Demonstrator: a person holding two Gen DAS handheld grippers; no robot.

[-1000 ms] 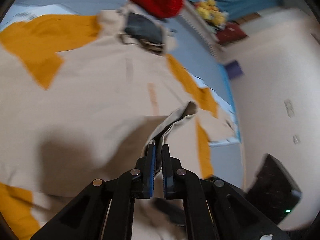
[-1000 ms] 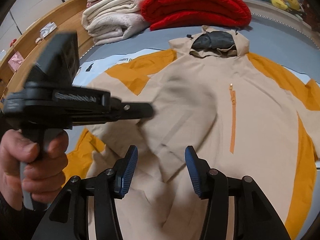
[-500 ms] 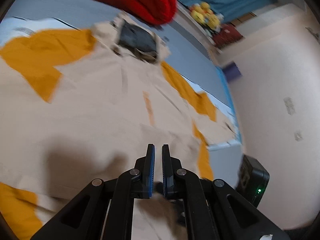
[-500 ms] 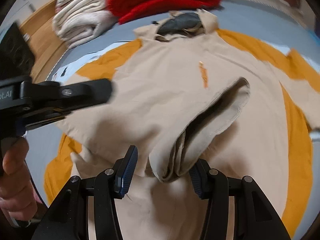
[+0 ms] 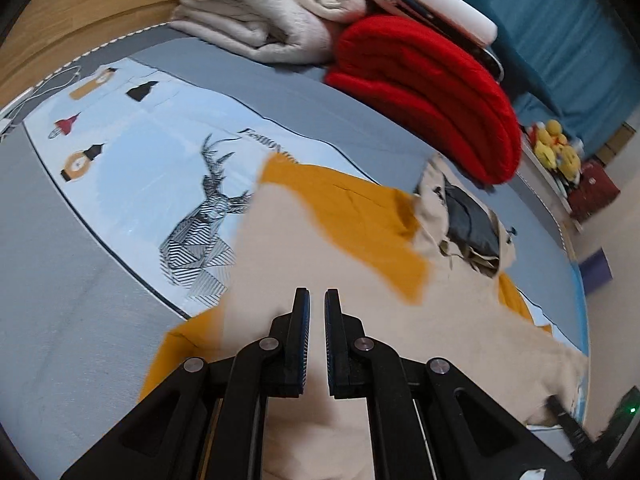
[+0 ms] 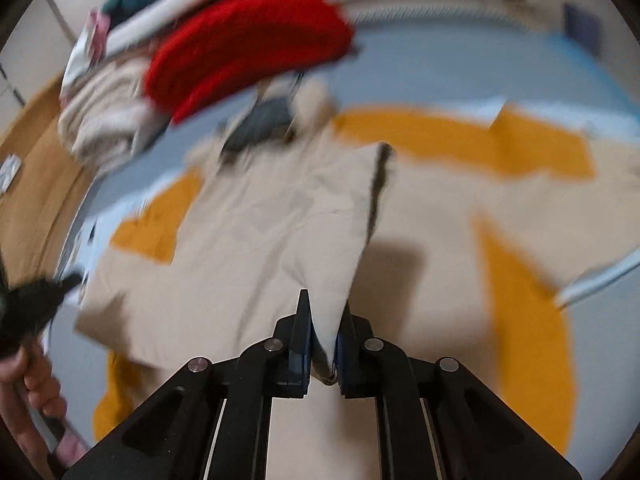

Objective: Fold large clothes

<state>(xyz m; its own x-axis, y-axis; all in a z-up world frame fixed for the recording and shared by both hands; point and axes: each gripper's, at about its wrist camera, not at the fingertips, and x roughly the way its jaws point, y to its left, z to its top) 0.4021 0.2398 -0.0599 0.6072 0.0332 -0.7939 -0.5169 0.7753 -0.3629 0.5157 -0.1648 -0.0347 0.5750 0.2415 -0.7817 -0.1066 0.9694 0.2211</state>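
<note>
A beige and mustard hooded jacket (image 5: pixel 280 240) (image 6: pixel 248 248) lies spread on the bed, its dark-lined hood (image 5: pixel 468 220) (image 6: pixel 264 124) toward the piles at the far end. My right gripper (image 6: pixel 325 300) is closing its jaws, and the pads press on a raised fold of beige cloth (image 6: pixel 340 220) that lifts off the jacket's middle. Over the jacket's near left part hovers my left gripper (image 5: pixel 316 294), shut, with no cloth seen rising from its pads. That left gripper (image 6: pixel 36 300) also shows as a blur at the right wrist view's left edge, held by a hand (image 6: pixel 36 384).
A red folded blanket (image 5: pixel 424 92) (image 6: pixel 248 56) and cream folded blankets (image 5: pixel 272 12) are stacked at the bed's far end. A light-blue mat with a deer print (image 5: pixel 160 160) lies under the jacket on the grey bed surface (image 5: pixel 60 300). Yellow plush toys (image 5: pixel 556 148) sit beyond.
The right jaws stood wide around the raised fold and have come together on it. The left gripper no longer shows the fold it held; its view swung left toward the mat and piles.
</note>
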